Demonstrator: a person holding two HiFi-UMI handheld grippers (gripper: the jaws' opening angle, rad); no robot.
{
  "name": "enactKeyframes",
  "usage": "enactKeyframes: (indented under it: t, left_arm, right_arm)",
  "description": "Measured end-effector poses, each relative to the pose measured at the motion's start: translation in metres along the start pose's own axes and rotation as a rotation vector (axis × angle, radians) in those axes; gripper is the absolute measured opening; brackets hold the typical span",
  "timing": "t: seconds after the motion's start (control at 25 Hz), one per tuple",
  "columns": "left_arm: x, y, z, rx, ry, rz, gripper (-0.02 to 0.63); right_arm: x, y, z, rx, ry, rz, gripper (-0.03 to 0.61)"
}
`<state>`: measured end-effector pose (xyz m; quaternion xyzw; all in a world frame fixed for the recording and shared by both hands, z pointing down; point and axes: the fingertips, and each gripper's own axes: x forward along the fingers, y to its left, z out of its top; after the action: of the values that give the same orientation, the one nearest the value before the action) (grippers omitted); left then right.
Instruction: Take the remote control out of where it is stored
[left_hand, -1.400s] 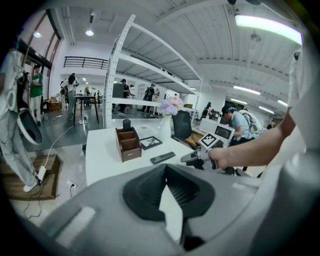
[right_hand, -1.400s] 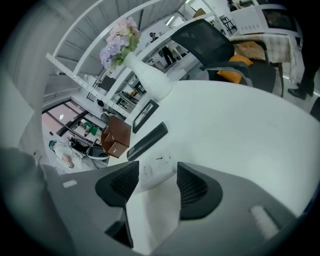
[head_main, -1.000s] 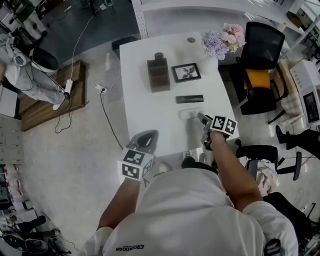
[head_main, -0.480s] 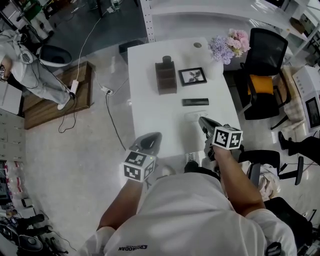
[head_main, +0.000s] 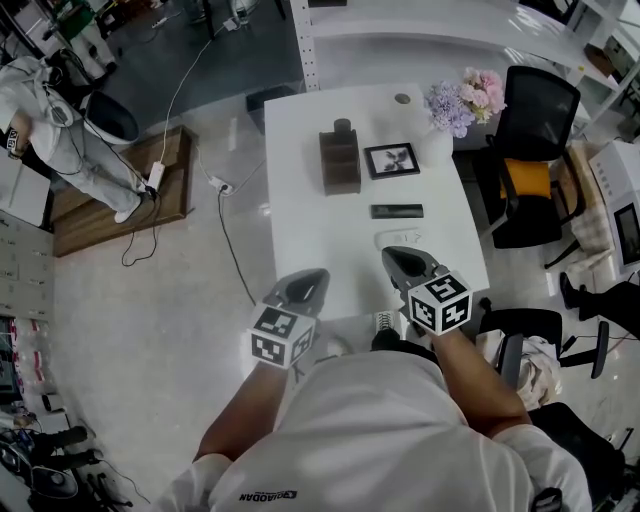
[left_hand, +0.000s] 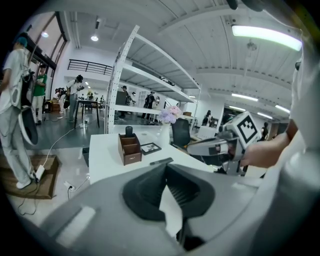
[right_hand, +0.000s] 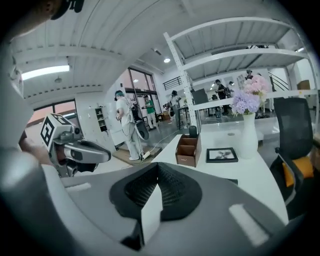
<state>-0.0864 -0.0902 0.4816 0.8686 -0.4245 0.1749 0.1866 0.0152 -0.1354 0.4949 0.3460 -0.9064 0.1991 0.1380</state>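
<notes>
A black remote control (head_main: 397, 211) lies flat on the white table (head_main: 300, 200), in front of a brown wooden organizer (head_main: 340, 160) and a small picture frame (head_main: 390, 160). The left gripper view shows the remote (left_hand: 161, 161) just past the jaws. My left gripper (head_main: 310, 276) hovers at the table's near edge, shut and empty. My right gripper (head_main: 392, 256) hangs over the near right part of the table, a little short of the remote, shut with nothing between its jaws. A dark cylinder (left_hand: 129, 131) stands in the organizer (left_hand: 129, 150).
A vase of flowers (head_main: 455, 100) stands at the table's far right corner. A black office chair (head_main: 530, 130) is to the right of the table. A person (head_main: 55, 120), a wooden platform (head_main: 110, 190) and floor cables are at the left. White shelving runs behind the table.
My right gripper has drawn back from the table's near right area toward me and its jaws have closed. The left gripper has stayed at the near edge.
</notes>
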Motion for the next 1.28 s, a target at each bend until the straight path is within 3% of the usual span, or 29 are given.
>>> enactKeyframes:
  t: [0.6, 1.28]
  left_arm:
    - [0.007, 0.0, 0.003, 0.01, -0.008, -0.011, 0.002]
    - [0.027, 0.032, 0.021, -0.017, -0.014, 0.079, 0.003]
  right_arm:
    - [0.007, -0.001, 0.001, -0.006, 0.008, 0.013, 0.005]
    - [0.048, -0.048, 0.029, -0.035, 0.026, -0.012, 0.005]
